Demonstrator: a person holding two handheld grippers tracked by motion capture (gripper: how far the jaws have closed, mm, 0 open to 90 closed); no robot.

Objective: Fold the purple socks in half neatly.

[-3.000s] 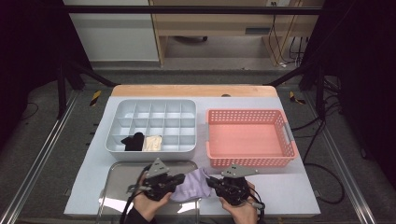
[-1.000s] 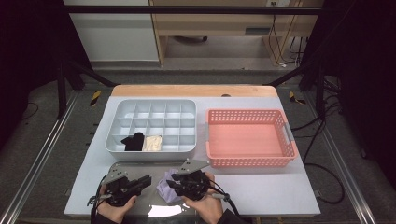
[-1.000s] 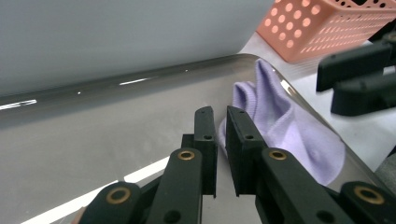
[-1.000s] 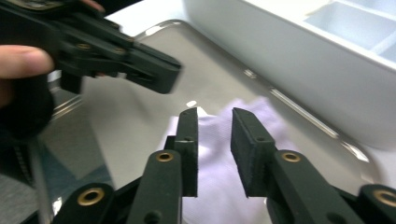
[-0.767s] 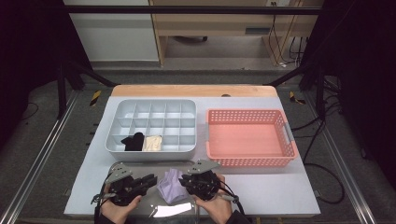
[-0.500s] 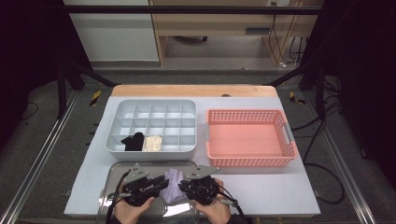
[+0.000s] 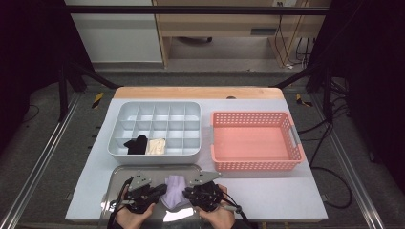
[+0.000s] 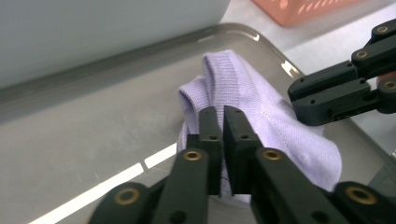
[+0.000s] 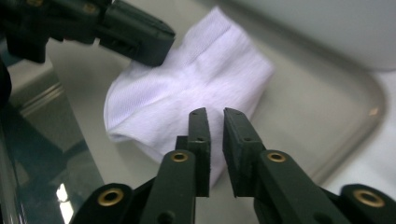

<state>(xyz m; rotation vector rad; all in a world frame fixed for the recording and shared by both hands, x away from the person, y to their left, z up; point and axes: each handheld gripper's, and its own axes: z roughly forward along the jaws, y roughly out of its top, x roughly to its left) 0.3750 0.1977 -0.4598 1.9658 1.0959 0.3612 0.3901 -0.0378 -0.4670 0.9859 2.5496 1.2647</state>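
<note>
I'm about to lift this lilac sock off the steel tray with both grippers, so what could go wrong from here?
1. The left gripper looks nearly closed at the edge of the folded lilac knit sock, with little fabric visibly between its jaws; it may slip free on lifting.
2. The right gripper shows a narrow gap, and whether it pinches fabric is unclear, so the fold could fall open.
3. Both grippers sit low over the shiny steel tray, so they might scrape it.

A pale lilac sock (image 7: 175, 190) of fine ribbed knit lies crumpled and folded on the metal tray (image 7: 143, 170), between the left gripper (image 7: 154, 193) and the right gripper (image 7: 190, 194), touching both grippers' nearly closed tips.
</note>
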